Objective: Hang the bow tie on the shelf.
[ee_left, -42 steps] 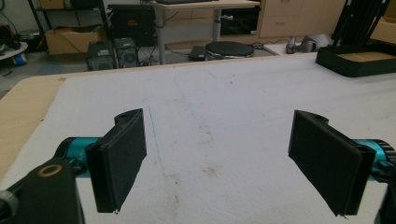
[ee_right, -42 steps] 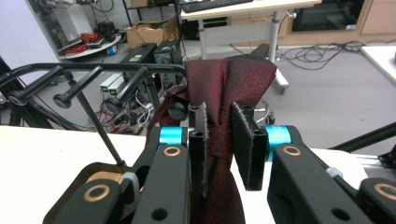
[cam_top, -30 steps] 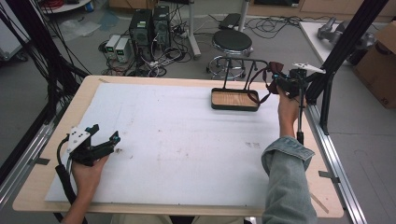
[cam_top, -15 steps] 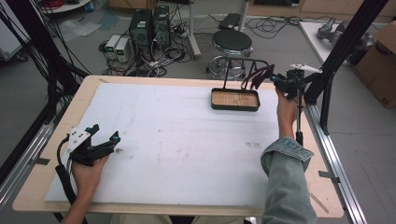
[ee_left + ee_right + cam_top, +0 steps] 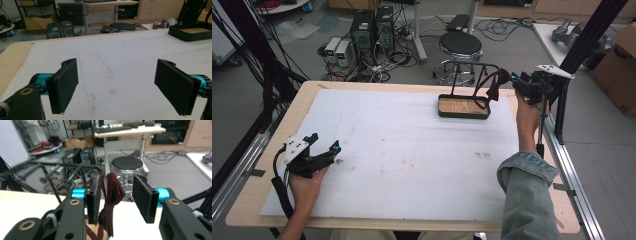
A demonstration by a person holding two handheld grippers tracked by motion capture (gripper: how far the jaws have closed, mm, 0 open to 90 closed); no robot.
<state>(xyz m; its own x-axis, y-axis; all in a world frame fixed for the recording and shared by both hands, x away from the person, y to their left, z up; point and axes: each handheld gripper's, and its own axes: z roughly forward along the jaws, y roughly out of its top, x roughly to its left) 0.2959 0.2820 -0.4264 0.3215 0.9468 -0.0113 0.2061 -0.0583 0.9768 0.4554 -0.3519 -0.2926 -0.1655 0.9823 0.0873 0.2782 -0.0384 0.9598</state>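
Observation:
A dark red cloth (image 5: 493, 86) hangs draped over the right end of a black wire rack (image 5: 468, 66), which stands on a black tray with a wooden floor (image 5: 463, 107) at the far right of the table. My right gripper (image 5: 511, 79) is just right of the cloth. Its jaws have just been opening. In the right gripper view the cloth (image 5: 113, 187) hangs between the pads, close to the left pad (image 5: 94, 200) and clear of the right one. My left gripper (image 5: 324, 143) rests open at the front left, with nothing between its pads (image 5: 63, 87).
A white mat (image 5: 412, 150) covers the wooden table. A black frame post (image 5: 573, 62) rises right behind my right hand. On the floor beyond the table stand a stool (image 5: 460, 45), computer towers (image 5: 372, 27) and cables; a cardboard box (image 5: 619, 67) sits far right.
My right gripper has risen slightly and drawn back to the right, and its jaws have come apart from the cloth, which now hangs on the rack. The left gripper has stayed put.

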